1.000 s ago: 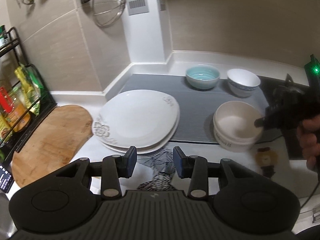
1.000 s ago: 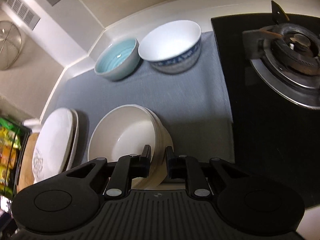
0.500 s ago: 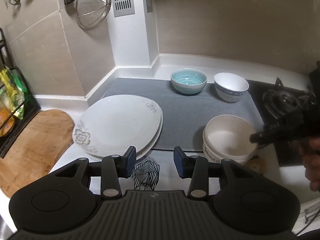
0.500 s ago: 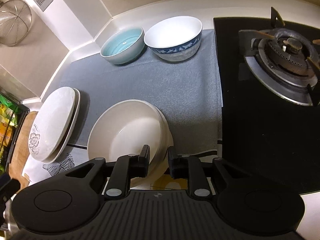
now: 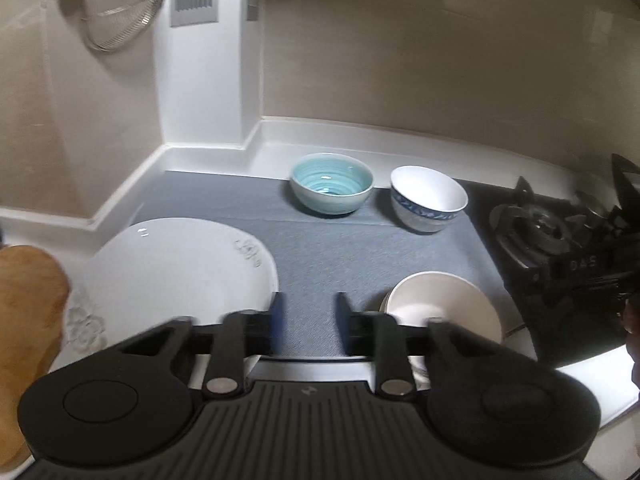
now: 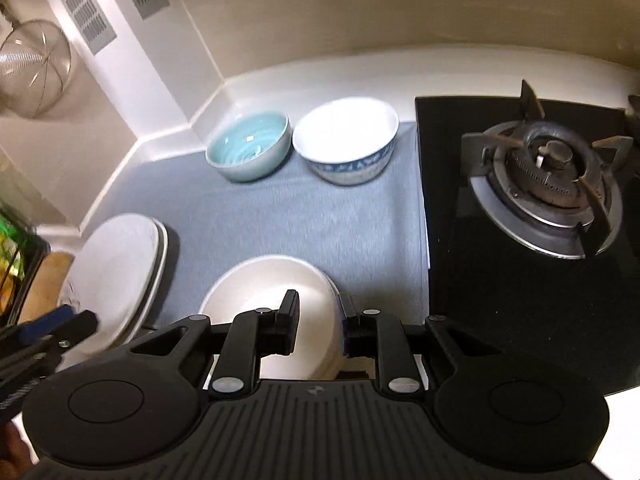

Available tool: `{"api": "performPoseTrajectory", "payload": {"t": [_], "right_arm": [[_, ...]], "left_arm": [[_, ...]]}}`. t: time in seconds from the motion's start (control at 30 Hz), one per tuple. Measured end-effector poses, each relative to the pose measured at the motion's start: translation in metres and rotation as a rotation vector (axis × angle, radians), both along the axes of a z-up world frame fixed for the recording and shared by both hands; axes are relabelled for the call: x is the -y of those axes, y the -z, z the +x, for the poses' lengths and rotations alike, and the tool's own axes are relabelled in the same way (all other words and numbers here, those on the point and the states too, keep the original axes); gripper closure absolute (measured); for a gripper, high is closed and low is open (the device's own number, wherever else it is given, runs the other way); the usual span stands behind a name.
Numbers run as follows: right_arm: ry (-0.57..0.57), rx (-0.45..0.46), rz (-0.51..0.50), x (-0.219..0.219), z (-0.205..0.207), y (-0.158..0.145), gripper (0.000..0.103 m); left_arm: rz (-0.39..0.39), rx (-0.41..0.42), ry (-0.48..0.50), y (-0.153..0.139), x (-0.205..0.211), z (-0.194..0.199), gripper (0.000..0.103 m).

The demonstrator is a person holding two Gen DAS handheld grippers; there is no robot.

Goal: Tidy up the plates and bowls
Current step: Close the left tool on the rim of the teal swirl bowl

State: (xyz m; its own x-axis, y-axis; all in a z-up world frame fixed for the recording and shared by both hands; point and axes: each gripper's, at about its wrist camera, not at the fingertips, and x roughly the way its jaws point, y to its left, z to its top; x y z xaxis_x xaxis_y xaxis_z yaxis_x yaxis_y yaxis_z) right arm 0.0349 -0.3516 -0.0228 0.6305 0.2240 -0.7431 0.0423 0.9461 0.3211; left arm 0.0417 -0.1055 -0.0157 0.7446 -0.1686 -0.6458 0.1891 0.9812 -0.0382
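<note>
Two stacked white plates (image 5: 176,276) (image 6: 116,276) lie at the left edge of a grey mat (image 5: 320,248) (image 6: 280,216). A teal bowl (image 5: 332,182) (image 6: 250,148) and a white bowl with a blue band (image 5: 428,198) (image 6: 348,140) stand at the back. A stack of cream bowls (image 5: 444,308) (image 6: 272,300) stands at the front. My left gripper (image 5: 308,326) is open and empty above the mat's front edge. My right gripper (image 6: 318,326) is open, its fingers straddling the cream stack's right rim.
A gas burner (image 6: 548,184) on a black hob (image 5: 560,248) borders the mat on the right. A wooden board (image 5: 28,312) lies at the left. A wire strainer (image 5: 116,8) hangs on the wall. A white counter ledge (image 5: 400,136) runs behind.
The left gripper has moved forward and right, over the mat between plates and cream bowls. The right gripper's jaws have spread wider around the cream stack's rim.
</note>
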Motion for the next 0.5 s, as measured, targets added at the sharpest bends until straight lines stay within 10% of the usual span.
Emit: {"api": "performPoseTrajectory", "payload": {"t": [0.5], "right_arm": [[0.163, -0.024, -0.047, -0.006, -0.020, -0.018, 0.080]], "left_arm": [[-0.169, -0.023, -0.015, 0.026, -0.019, 0.151, 0.089]]}}
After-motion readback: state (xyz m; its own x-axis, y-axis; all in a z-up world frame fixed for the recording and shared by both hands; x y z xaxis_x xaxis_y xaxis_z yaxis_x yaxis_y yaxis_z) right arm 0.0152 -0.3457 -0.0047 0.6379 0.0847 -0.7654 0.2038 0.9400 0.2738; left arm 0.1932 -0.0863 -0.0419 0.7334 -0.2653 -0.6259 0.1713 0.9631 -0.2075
